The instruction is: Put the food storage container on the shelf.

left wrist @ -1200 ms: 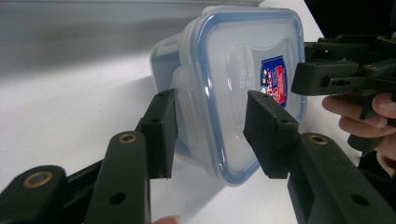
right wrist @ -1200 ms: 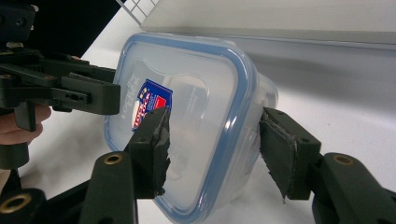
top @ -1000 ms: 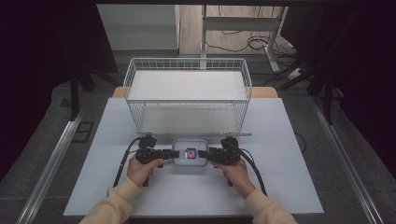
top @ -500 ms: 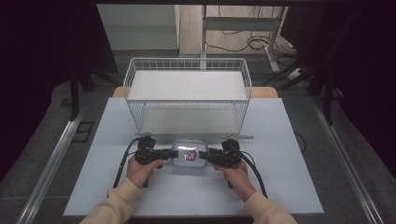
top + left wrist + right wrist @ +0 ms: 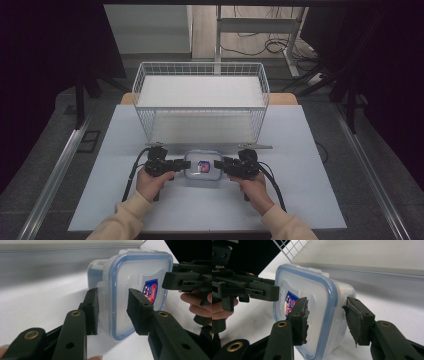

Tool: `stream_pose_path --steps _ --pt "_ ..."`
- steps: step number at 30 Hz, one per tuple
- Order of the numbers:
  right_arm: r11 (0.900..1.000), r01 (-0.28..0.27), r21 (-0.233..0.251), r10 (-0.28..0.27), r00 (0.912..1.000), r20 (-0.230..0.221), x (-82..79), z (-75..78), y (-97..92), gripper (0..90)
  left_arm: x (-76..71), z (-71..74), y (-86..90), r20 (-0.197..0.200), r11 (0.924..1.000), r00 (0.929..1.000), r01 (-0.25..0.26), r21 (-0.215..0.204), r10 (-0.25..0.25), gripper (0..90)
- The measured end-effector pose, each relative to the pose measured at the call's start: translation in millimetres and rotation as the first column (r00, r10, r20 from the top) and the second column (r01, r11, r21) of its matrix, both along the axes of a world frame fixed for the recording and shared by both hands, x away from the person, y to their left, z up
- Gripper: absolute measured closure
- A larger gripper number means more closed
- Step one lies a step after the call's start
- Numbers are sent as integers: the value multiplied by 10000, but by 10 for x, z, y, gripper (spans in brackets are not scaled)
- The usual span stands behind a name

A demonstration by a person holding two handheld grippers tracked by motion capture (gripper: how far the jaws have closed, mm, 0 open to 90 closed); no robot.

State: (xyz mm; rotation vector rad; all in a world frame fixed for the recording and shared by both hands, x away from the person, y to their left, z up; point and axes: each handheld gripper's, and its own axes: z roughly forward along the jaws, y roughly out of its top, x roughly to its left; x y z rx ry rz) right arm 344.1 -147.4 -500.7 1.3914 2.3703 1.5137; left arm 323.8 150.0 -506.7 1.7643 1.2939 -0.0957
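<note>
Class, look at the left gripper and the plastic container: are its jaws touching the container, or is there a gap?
Touching. In the left gripper view, the left gripper straddles the lid edge of the container; one pad presses its side latch, the other lies on the lid.

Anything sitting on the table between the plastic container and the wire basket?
No. In the high view, only a bare strip of the white table separates the clear blue-rimmed plastic container from the white wire basket.
</note>
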Motion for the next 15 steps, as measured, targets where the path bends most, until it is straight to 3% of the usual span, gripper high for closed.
stream_pose_path --steps 5,7,15 --pt "9998 -104 -142 105 9999 10 0 -8 -1 508 -12 -1 -11 189 10000 9998 32 83 -33 629" --pt "9992 -315 -242 307 9990 -310 3 -41 -7 491 -8 -16 -4 107 10000 9999 43 53 -43 631" --pt "9988 -439 -198 428 9976 -548 -9 -76 -37 492 -8 -36 -11 86 9999 9999 137 57 -138 627"
